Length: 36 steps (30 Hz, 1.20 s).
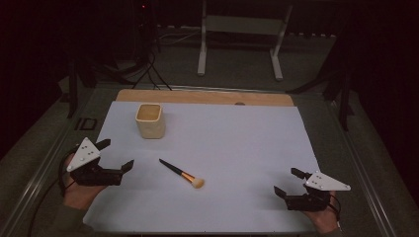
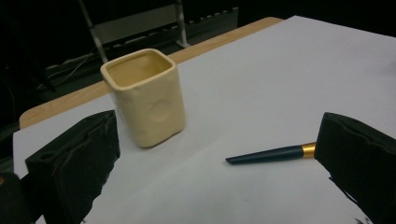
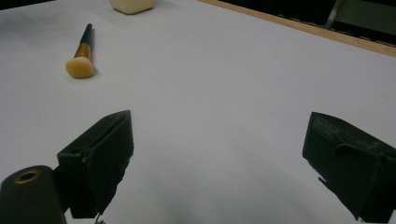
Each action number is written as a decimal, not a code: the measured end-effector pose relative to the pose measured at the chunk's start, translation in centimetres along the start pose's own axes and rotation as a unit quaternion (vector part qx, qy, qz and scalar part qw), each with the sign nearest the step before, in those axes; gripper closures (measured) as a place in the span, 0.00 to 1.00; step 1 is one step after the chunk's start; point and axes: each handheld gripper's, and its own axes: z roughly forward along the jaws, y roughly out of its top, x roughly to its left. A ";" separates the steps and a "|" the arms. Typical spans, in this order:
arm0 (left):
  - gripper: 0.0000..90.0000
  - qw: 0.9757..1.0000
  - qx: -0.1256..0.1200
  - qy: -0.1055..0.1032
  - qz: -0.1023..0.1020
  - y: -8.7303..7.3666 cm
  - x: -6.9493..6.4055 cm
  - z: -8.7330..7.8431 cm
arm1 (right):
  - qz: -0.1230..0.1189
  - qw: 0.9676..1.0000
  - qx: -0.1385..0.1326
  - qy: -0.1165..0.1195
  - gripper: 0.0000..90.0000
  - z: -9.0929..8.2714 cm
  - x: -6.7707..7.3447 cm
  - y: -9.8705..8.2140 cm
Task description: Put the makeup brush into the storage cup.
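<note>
Cream ceramic cup (image 1: 150, 121) standing far left; makeup brush (image 1: 182, 174) lying mid-table.
Both jaws gaping, left hand-held gripper (image 1: 115, 154) and right hand-held gripper (image 1: 288, 181) are hovering; pinching the dark handle squarely seems wisest.

In the left gripper view, the right jaw of the left tongs (image 2: 217, 163) hid the bristle end of the brush (image 2: 271, 153). In the right gripper view, the top edge cut off all but the base of the cup (image 3: 131, 5). The room beyond the surface (image 1: 237, 133) was too dark to tell.
</note>
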 end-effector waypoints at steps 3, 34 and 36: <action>0.01 1.000 0.000 -0.002 -0.002 0.2 0.0 0.4 | 0.000 1.000 0.001 0.001 0.10 0.0 0.0 0.0; 0.01 0.998 0.027 -0.045 0.023 2.0 -1.4 4.8 | 0.000 1.000 -0.003 -0.001 0.10 -0.2 -0.2 -0.1; 0.01 0.998 0.028 -0.047 0.024 2.1 -1.5 5.0 | 0.000 1.000 -0.003 -0.001 0.10 -0.2 -0.2 -0.1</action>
